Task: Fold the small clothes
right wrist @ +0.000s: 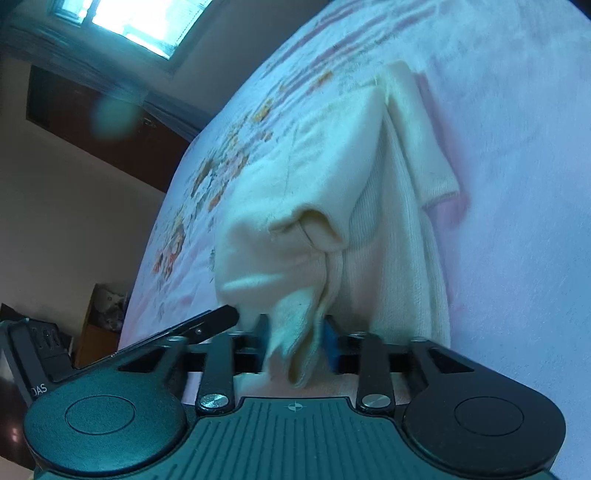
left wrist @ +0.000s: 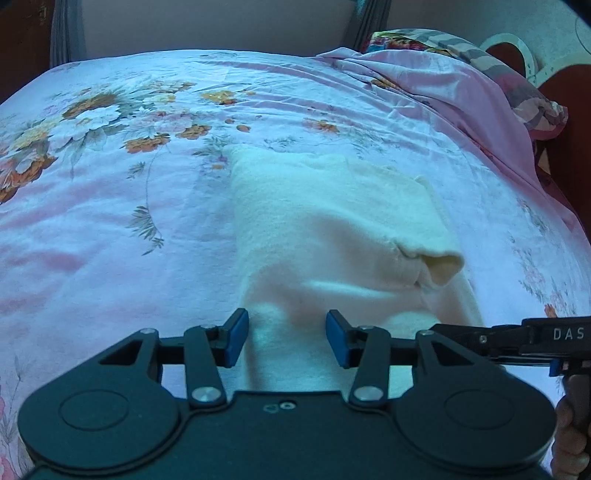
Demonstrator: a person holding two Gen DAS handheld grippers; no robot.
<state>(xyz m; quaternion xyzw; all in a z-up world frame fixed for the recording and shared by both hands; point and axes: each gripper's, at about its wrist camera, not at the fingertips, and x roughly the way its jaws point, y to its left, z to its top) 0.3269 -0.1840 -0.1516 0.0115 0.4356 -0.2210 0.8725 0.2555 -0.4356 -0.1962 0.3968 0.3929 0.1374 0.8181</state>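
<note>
A cream knitted garment (left wrist: 325, 229) lies partly folded on the floral bedsheet (left wrist: 110, 184), a sleeve cuff (left wrist: 441, 267) sticking out on its right. My left gripper (left wrist: 286, 338) is open, its blue pads either side of the garment's near edge, holding nothing. My right gripper (right wrist: 295, 345) is shut on a bunched edge of the cream garment (right wrist: 314, 184) and lifts it off the sheet (right wrist: 517, 147). The right gripper's body also shows at the right edge of the left wrist view (left wrist: 535, 338).
A pink quilt and patterned pillow (left wrist: 461, 74) are heaped at the bed's far right. A dark wooden headboard (left wrist: 569, 155) stands beyond them. In the right wrist view a window (right wrist: 147, 22), a dark cabinet (right wrist: 92, 122) and clutter (right wrist: 103, 306) lie beside the bed.
</note>
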